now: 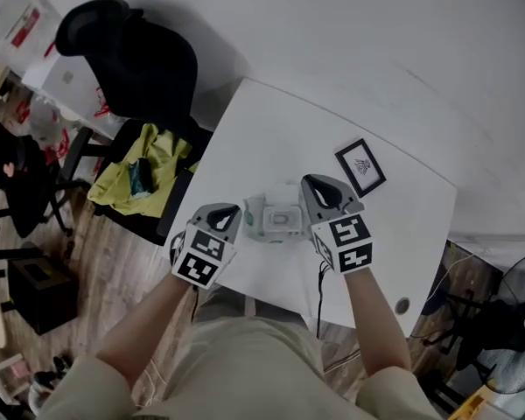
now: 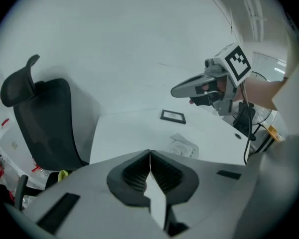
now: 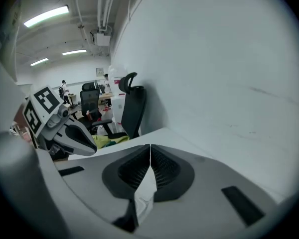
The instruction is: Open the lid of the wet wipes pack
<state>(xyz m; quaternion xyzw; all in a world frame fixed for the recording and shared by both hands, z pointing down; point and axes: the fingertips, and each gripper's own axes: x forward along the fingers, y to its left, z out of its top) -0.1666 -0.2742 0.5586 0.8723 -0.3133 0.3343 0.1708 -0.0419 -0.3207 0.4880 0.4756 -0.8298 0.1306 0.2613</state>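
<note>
Left gripper (image 1: 226, 215) is holding its fingers (image 2: 137, 172) fully together, gripping nothing. Right gripper (image 1: 322, 192) is showing fingers (image 3: 164, 171) likewise closed and empty. One wet wipes pack (image 1: 276, 220) is lying flat on the white bench (image 1: 271, 138) between the two grippers. One black-framed card (image 1: 360, 166) is lying beyond, far right. One black chair (image 1: 131, 55) is standing far left.
</note>
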